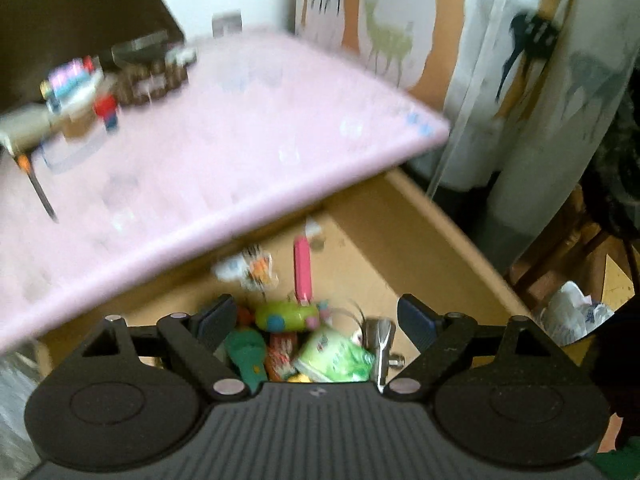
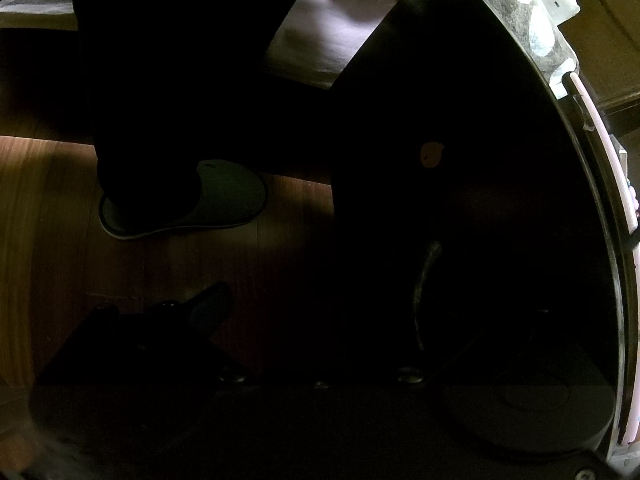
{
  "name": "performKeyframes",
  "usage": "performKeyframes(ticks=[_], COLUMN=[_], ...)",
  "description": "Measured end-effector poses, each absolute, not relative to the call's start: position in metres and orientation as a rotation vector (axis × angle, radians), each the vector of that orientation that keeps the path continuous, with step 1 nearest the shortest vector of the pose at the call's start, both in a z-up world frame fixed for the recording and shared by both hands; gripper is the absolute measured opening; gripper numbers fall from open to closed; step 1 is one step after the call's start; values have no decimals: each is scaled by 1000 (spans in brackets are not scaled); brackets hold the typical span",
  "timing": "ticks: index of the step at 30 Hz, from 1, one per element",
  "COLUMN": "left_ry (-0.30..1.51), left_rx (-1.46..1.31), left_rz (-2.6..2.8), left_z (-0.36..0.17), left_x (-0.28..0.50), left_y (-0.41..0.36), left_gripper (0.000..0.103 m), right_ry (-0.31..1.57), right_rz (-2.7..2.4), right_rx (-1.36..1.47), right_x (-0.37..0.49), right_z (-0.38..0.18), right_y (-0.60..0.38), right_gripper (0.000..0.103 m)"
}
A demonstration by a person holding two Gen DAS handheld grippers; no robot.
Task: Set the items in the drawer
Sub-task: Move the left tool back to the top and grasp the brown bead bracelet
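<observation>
Drawer point(image 1: 420, 216) items below open left gripper point(image 1: 316, 316)

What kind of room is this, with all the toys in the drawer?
Probably a room in someone's home. There are deer-print curtains, a pink-topped table above an open wooden drawer of small toys, and a slippered foot on a wood floor.

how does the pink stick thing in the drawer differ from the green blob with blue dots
The pink stick is long, narrow and plain pink; the green blob is short, rounded and lime with blue spots. The pink stick lies on bare drawer floor, pointing toward the back of the drawer; the green blob sits nearer the camera among the piled items. Both lie in the open drawer, with neither gripped.
</observation>
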State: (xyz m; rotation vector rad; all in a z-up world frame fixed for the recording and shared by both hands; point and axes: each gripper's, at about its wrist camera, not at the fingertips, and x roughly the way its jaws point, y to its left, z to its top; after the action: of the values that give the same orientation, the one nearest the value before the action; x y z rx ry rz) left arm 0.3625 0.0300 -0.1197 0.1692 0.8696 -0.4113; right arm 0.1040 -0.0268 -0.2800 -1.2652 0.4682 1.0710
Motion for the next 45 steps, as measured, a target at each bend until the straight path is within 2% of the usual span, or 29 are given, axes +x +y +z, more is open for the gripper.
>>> performKeyframes(ticks=[5, 10, 16, 27, 31, 34, 36, 37, 38, 45], left_ry=[757, 677, 655, 726, 760, 792, 801, 803, 808, 785], left_rx=[164, 176, 219, 239, 231, 181, 123, 115, 119, 94], left_rz=[-352, -305, -282, -295, -283, -271, -275, -273, -270, -293], left_z=[-88, -76, -76, -99, -107, -112, -114, -114, -113, -103], left_x=[385, 442, 515, 591, 609, 620, 623, 623, 622, 591], left_y=[44, 52, 49, 41, 40, 45, 51, 53, 53, 49], left_gripper=[88, 88, 83, 59, 56, 46, 33, 30, 19, 17], right_ry=[465, 460, 446, 427, 422, 419, 416, 416, 417, 409], right_rz=[1072, 1074, 1083, 1094, 1097, 1099, 1101, 1101, 1101, 1120], right_rx=[-1265, -1265, -1269, -1270, -1269, -1270, -1270, -1270, -1269, -1276], right_x=[104, 104, 103, 102, 101, 101, 101, 101, 101, 105], right_z=[-281, -282, -285, -285, -284, -284, -284, -284, -283, -283], right_y=[-28, -28, -29, -30, -31, -31, -31, -31, -31, -36], right_gripper=[100, 101, 103, 103, 103, 103, 103, 103, 103, 103])
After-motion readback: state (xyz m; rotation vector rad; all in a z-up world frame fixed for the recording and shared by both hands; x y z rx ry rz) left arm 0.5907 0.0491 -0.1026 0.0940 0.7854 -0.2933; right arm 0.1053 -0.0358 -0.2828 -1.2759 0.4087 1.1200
